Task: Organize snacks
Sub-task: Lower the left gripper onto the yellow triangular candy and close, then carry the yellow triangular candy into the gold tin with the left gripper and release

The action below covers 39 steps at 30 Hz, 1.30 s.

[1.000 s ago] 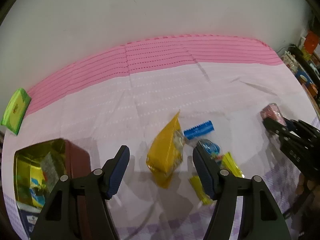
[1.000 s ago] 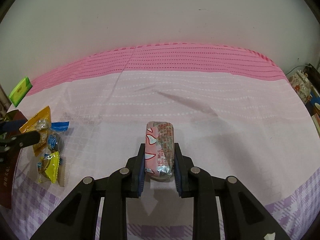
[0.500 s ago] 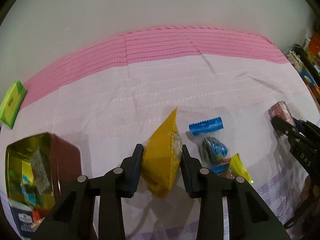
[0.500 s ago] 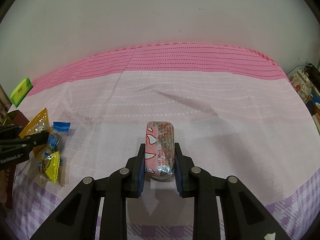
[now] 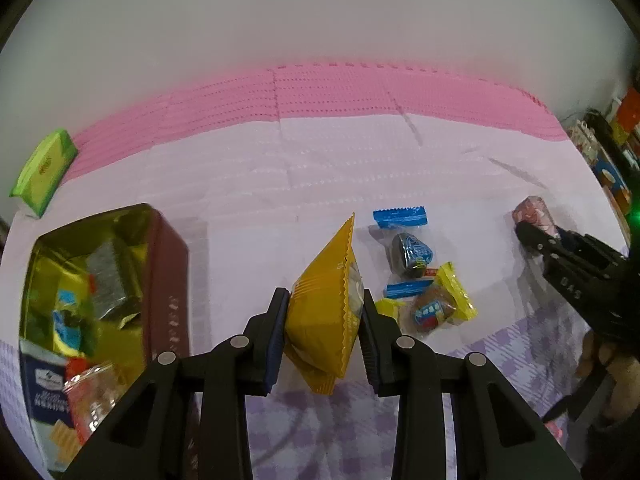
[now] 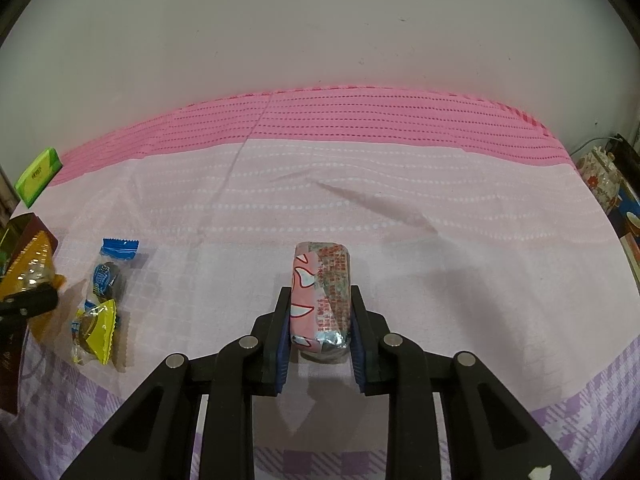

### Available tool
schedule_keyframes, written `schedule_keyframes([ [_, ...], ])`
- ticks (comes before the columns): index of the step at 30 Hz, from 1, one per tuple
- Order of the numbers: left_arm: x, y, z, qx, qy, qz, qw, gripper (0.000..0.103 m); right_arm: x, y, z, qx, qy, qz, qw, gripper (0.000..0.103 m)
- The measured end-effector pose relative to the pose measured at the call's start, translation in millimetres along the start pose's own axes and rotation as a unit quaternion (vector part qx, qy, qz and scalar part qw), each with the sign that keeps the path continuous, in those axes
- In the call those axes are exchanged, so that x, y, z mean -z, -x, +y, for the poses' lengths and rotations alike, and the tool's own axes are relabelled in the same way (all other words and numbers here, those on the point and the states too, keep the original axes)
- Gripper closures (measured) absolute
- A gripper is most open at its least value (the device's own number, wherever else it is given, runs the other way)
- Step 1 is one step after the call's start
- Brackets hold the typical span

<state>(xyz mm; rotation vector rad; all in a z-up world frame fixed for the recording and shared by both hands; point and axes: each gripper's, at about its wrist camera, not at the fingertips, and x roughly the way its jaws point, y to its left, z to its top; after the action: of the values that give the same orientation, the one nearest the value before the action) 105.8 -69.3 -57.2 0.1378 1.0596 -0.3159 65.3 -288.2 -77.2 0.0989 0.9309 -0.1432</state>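
Left gripper (image 5: 324, 316) clamping yellow packet (image 5: 326, 320); right gripper (image 6: 318, 320) gripping pink snack (image 6: 320, 288). Next, likely: carry into tin (image 5: 168, 280).

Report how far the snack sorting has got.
Done: several packets already lie in the open tin. In hand: the left gripper clamps the orange packet; the right gripper clamps the pink packet. Left: the blue-wrapped snack, the yellow-wrapped snack and the green packet lie on the cloth.
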Motion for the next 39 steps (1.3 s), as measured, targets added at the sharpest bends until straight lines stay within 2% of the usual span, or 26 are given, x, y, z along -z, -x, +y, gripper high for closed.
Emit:
schedule_keyframes([
  [13, 7.2, 54.2, 25.1, -0.008, 0.038, -0.033, 0.9987, 0.069, 0.3, 0.4, 1.2, 0.005, 0.003, 0.001, 1.000, 0.079],
  [19, 5.9, 69.4, 54.8, -0.037, 0.058, -0.047, 0.9965, 0.069, 0.4, 0.8, 1.3, 0.006, 0.004, 0.001, 1.000, 0.079],
  [28, 2.2, 73.8, 112.8, -0.086, 0.095, -0.050, 0.9904, 0.069, 0.4, 0.8, 1.5, 0.005, 0.004, 0.001, 1.000, 0.079],
  [39, 12.9, 54.3, 145.8, -0.106, 0.123, -0.018, 0.9865, 0.069, 0.2, 0.9, 1.7, 0.005, 0.005, 0.001, 1.000, 0.079],
])
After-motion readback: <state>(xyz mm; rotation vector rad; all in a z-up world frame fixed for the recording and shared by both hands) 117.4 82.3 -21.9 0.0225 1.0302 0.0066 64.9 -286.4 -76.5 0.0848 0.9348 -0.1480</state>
